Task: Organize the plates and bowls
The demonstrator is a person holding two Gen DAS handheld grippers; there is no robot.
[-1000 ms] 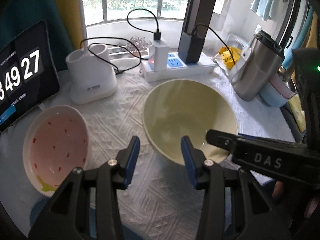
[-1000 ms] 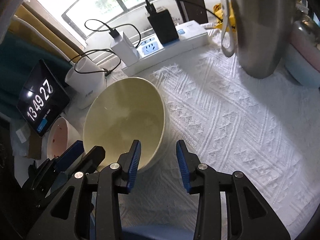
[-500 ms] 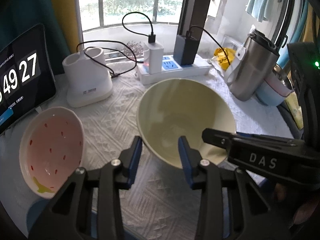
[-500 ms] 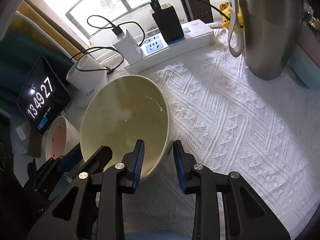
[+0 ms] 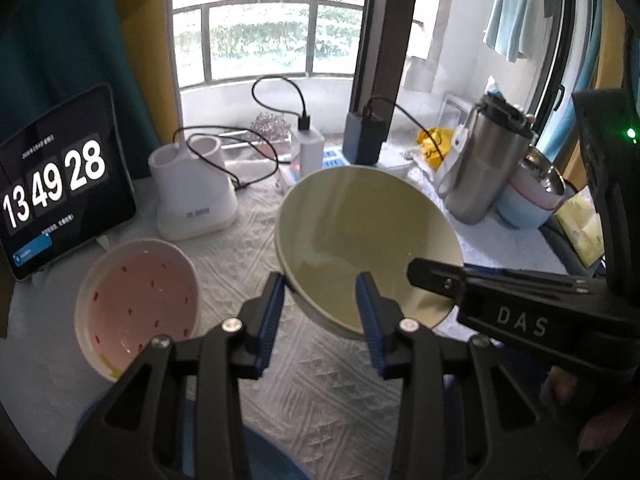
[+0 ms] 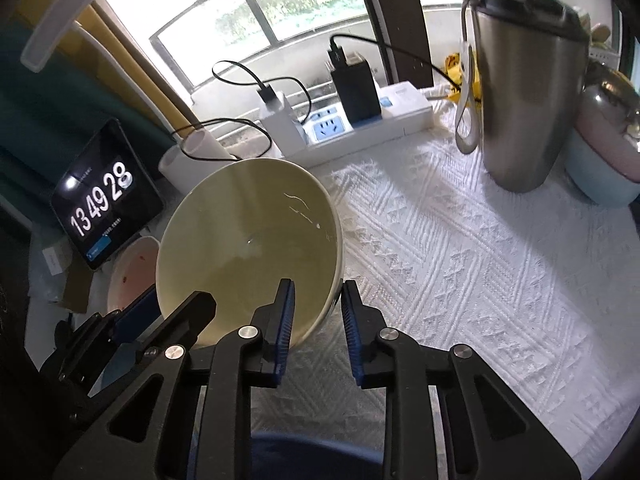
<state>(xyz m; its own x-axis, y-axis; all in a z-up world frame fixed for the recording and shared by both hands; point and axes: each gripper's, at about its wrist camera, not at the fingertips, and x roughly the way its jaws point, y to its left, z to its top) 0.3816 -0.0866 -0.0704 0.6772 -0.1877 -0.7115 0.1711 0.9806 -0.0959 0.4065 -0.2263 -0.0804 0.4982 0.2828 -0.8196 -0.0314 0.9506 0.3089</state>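
A large pale yellow bowl [image 5: 360, 232] [image 6: 248, 240] hangs tilted just above the white cloth, held from two sides. My left gripper [image 5: 322, 292] is shut on its near rim, one blue pad outside the wall and one inside. My right gripper [image 6: 318, 292] grips the rim on the other side, its jaws closing on the wall between them. In the left wrist view the right gripper [image 5: 420, 280] reaches in from the right. The left gripper [image 6: 168, 308] shows at the lower left of the right wrist view. A pink bowl with red specks [image 5: 136, 304] [image 6: 132, 268] sits left of the yellow one.
A tablet showing a clock [image 5: 56, 184], a white holder [image 5: 192, 200] and a power strip with chargers [image 6: 360, 128] line the back. A steel tumbler [image 6: 524, 92] and stacked pink and blue bowls [image 5: 532, 200] stand at the right. A dark blue round thing [image 6: 312, 448] lies below the grippers.
Both grippers narrowed onto the yellow bowl's rim. The bowl rose off the cloth and tipped, and both hands came up with it.
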